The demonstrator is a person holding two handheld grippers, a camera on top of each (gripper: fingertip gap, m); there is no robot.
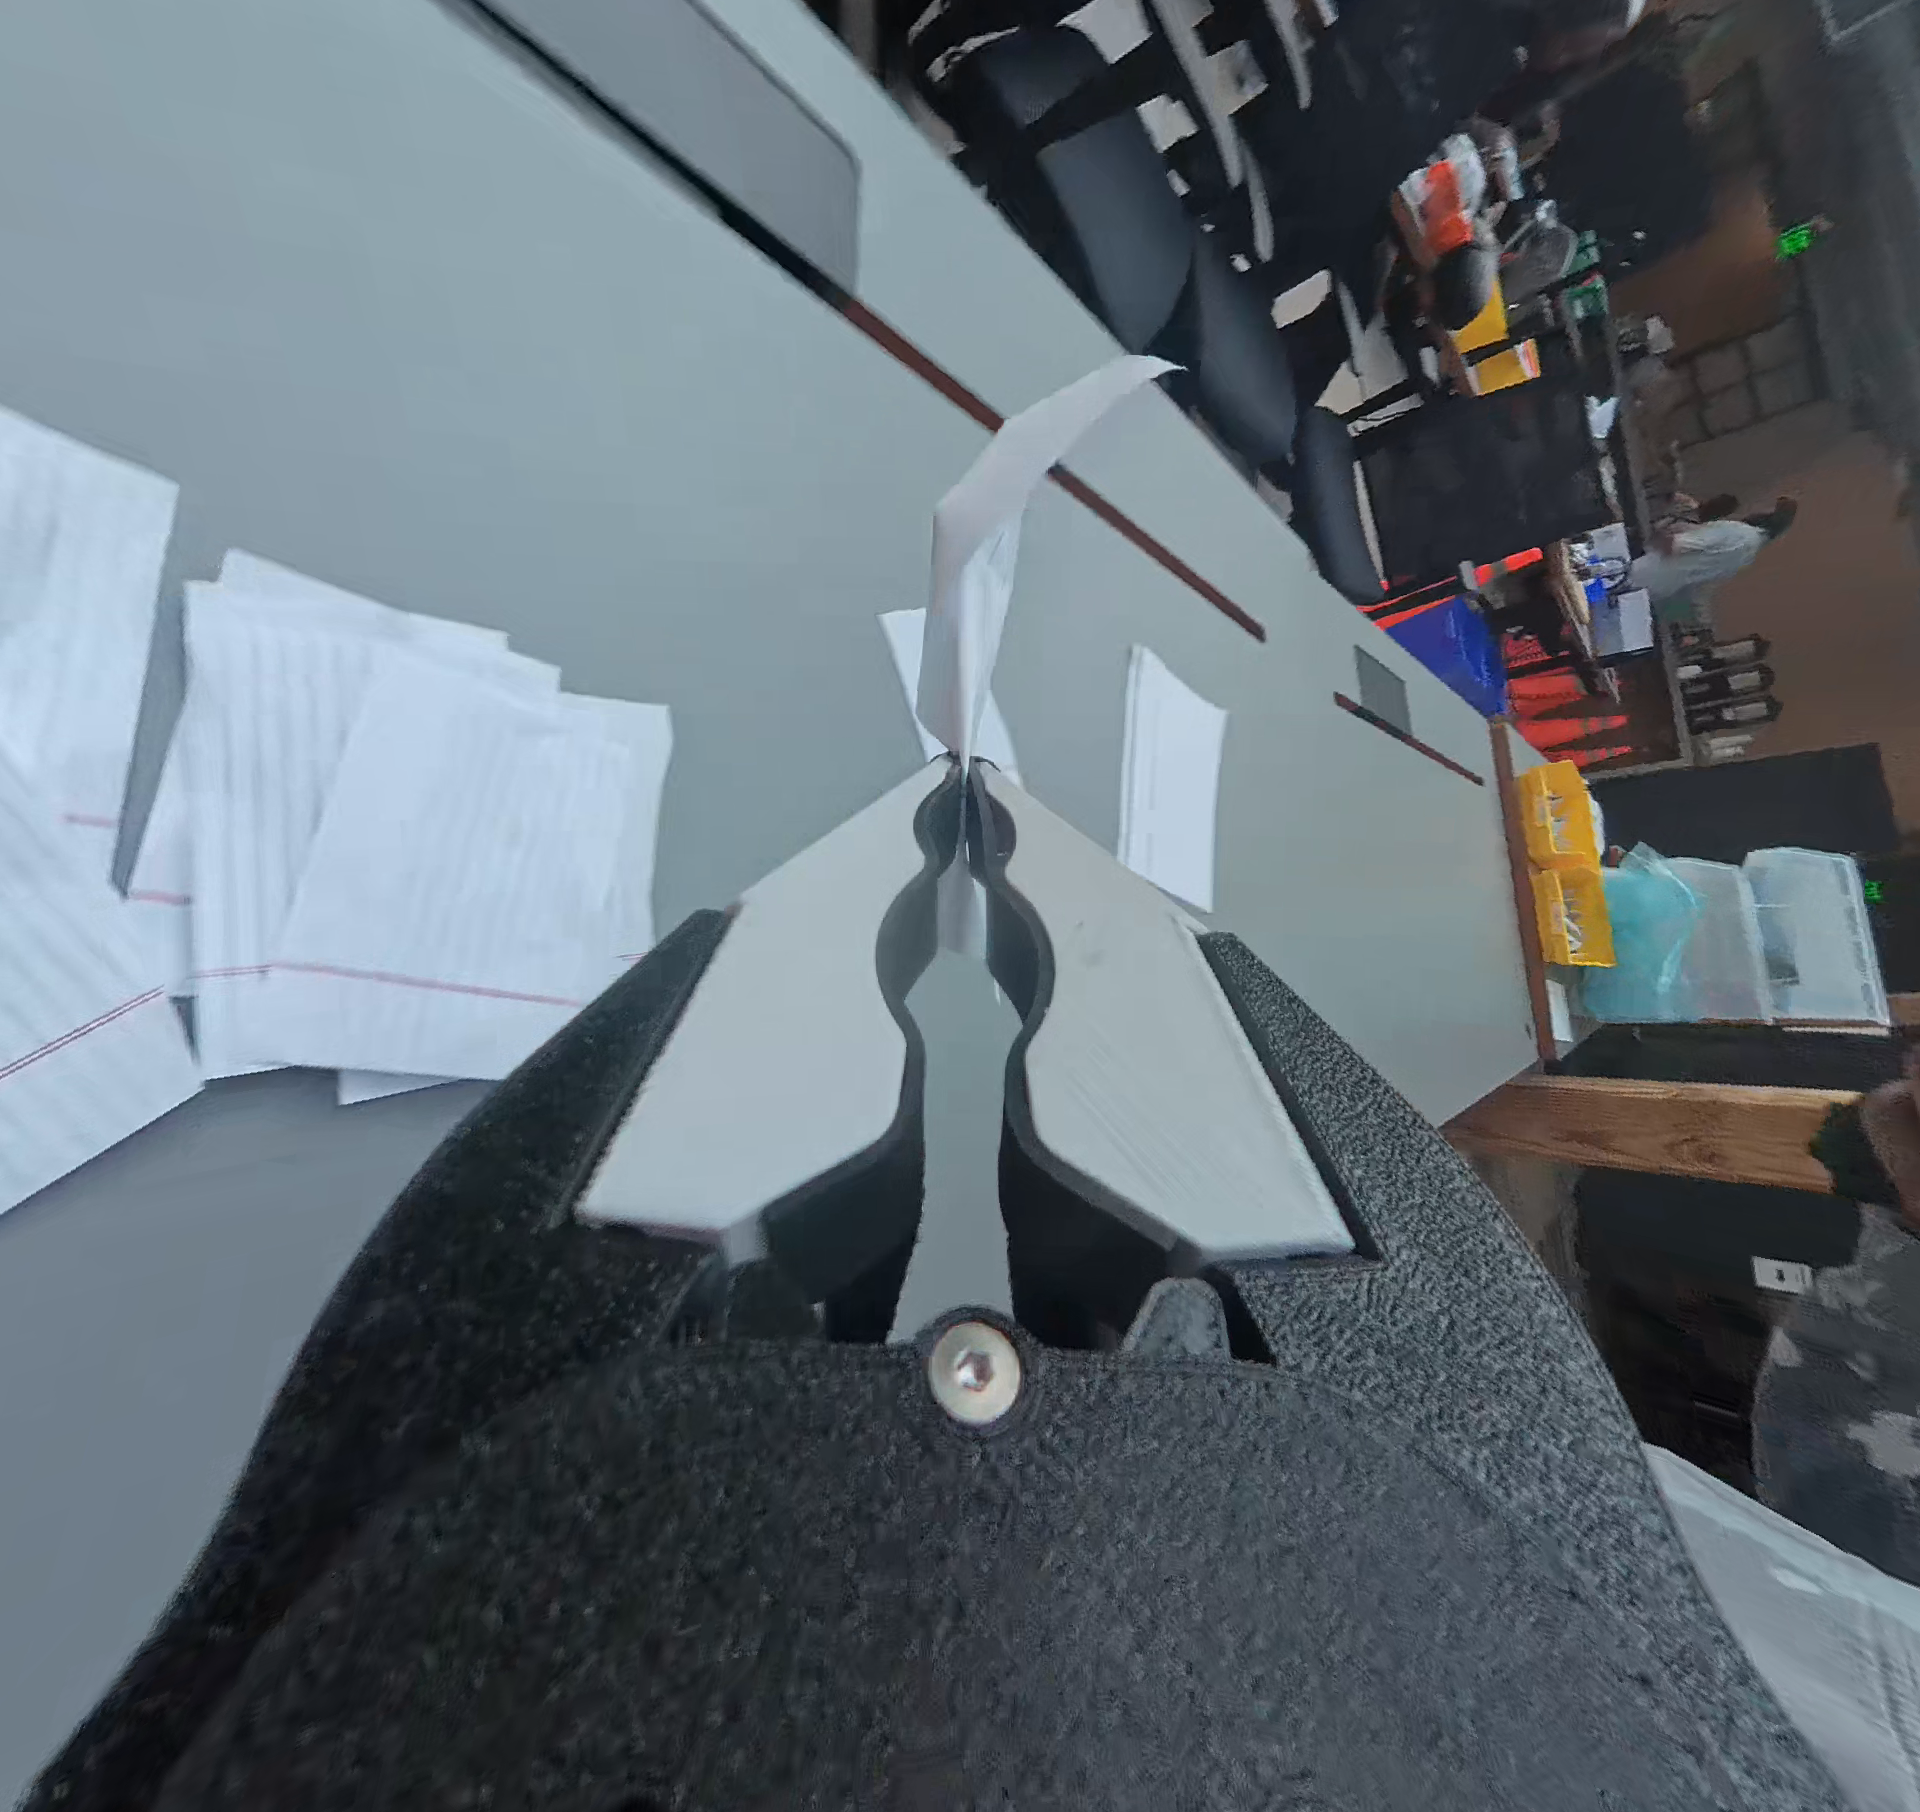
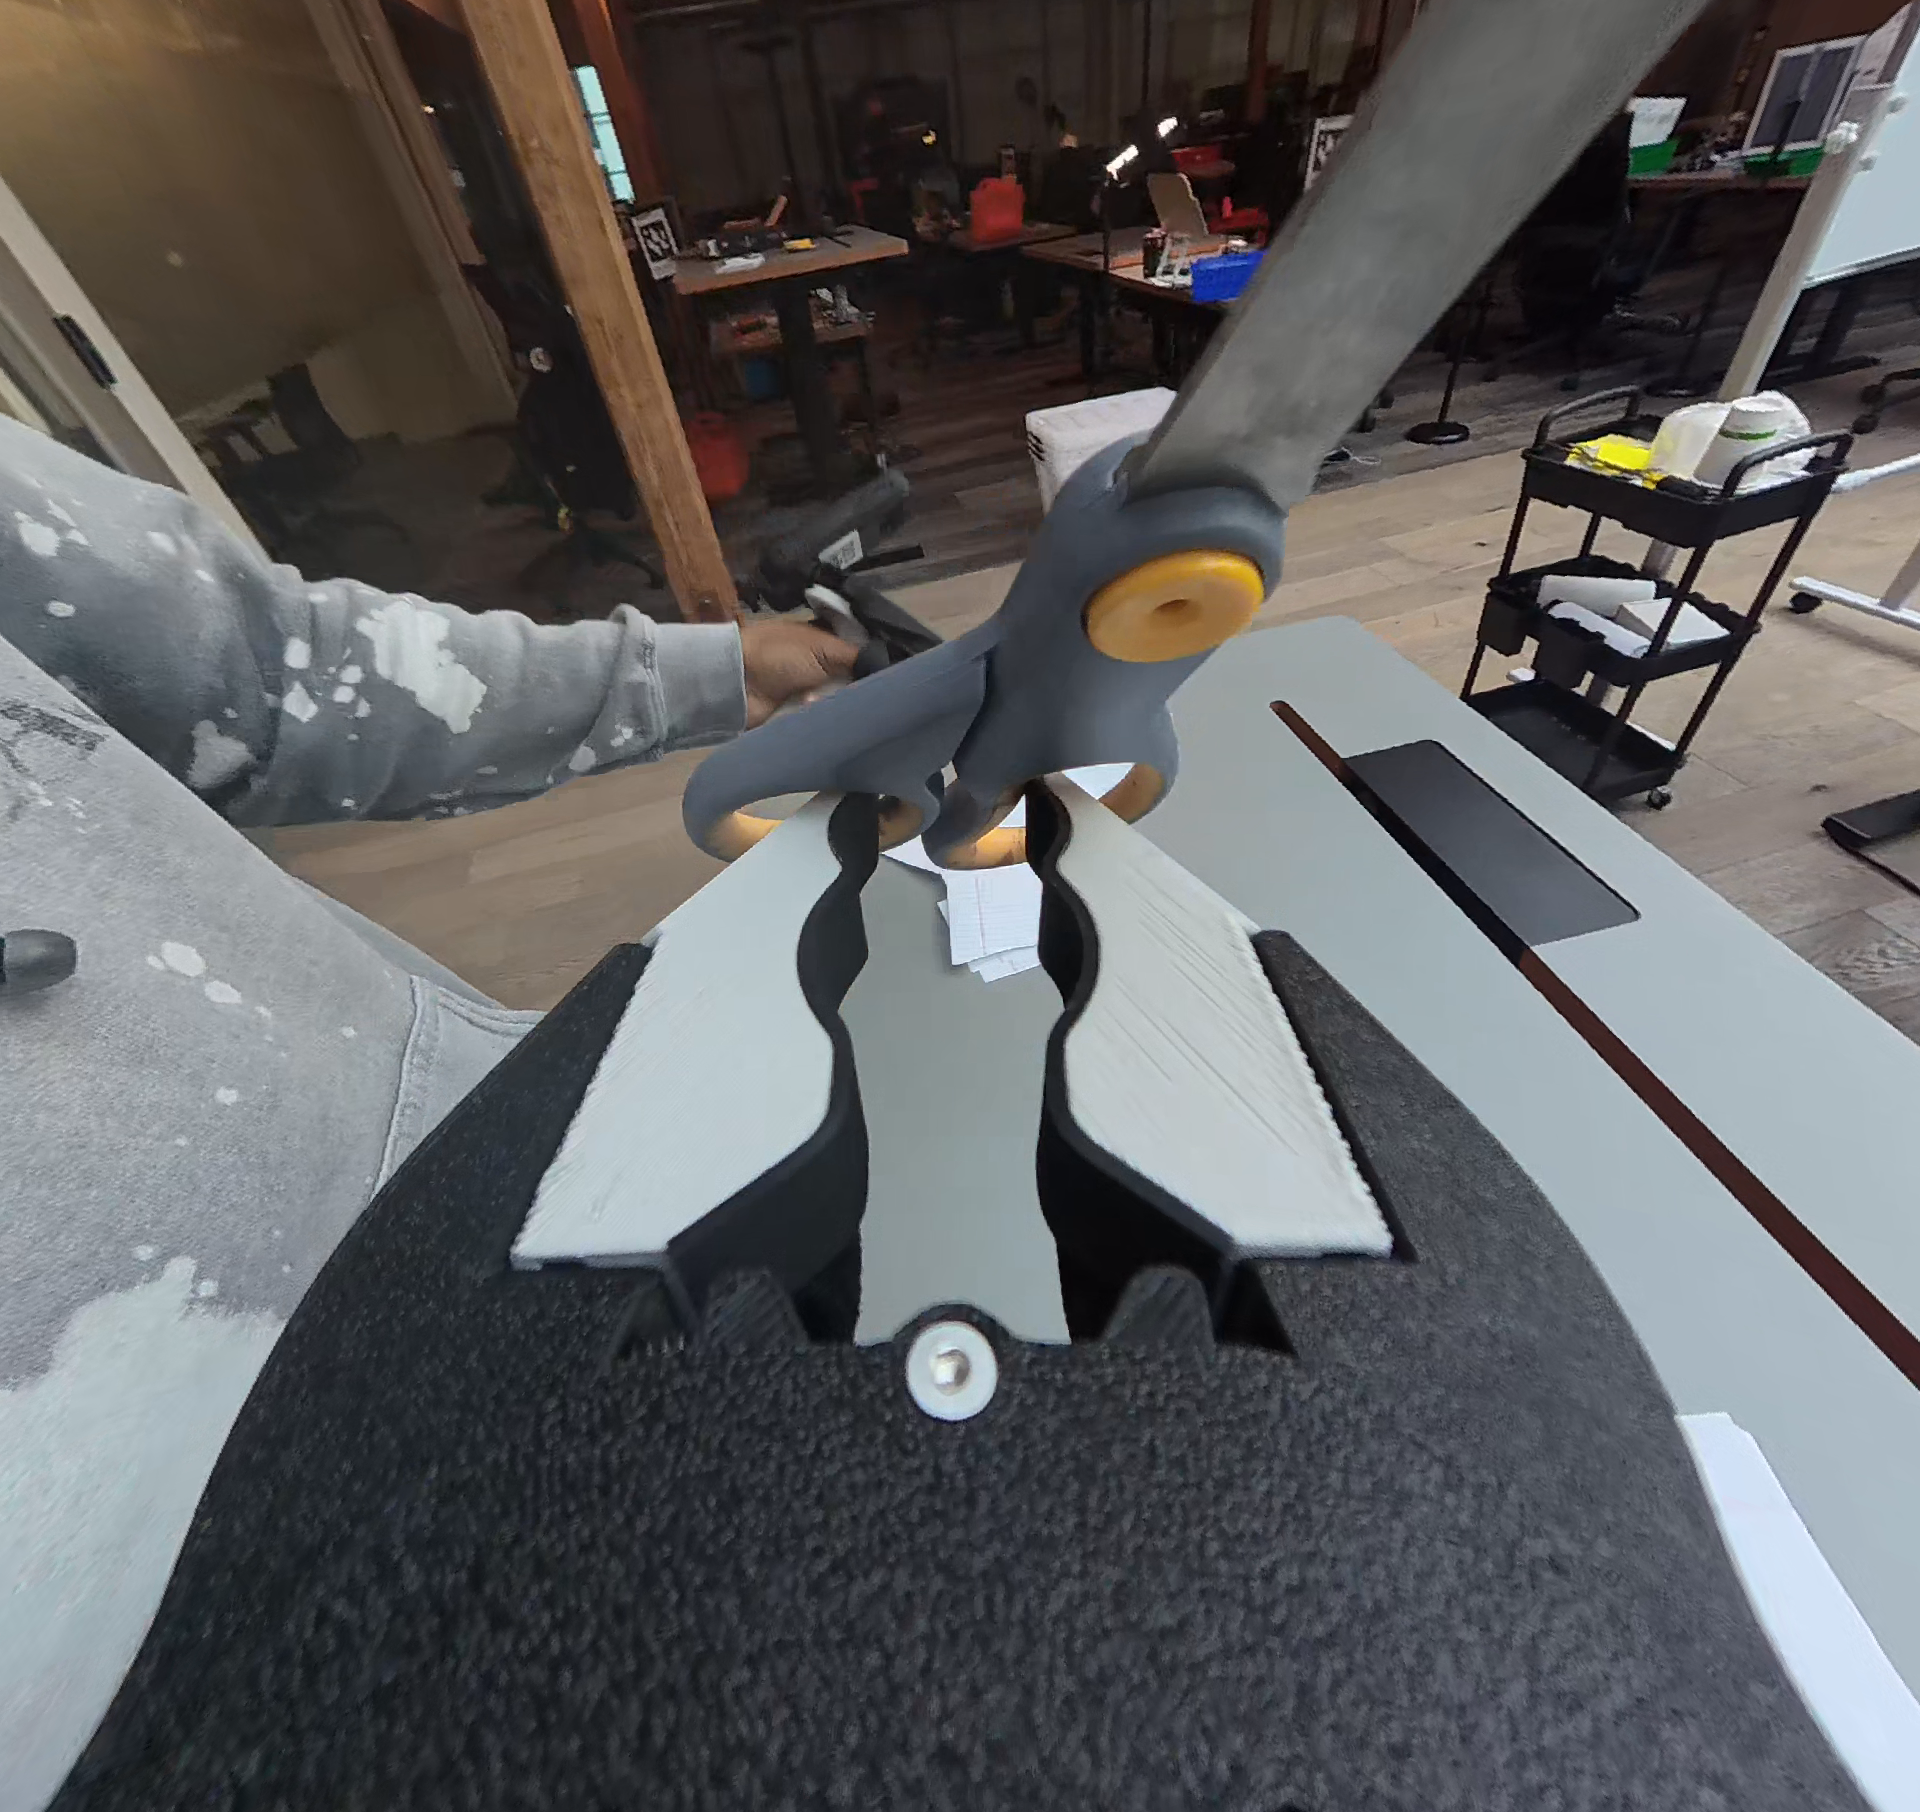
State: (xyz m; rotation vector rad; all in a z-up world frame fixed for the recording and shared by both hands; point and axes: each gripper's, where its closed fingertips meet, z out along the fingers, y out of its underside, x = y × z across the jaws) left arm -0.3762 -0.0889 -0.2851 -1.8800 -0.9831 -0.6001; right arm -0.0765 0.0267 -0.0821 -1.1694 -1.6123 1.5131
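Left tool [image 1: 961,775]: we pinch a limp, light paper strip [image 1: 987,557] at its lower end, tips closed | Right tool [image 2: 940,817]: part-closed on the stiff grey-and-orange scissors [image 2: 1039,661] at the handle loops, blades ahead and up | lined sheets [image 1: 395,827] on desk [image 1: 520,412], left.

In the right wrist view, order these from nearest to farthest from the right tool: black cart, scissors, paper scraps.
1. scissors: handle between the right tool's fingers.
2. paper scraps: on the table below.
3. black cart: on the floor, far right.
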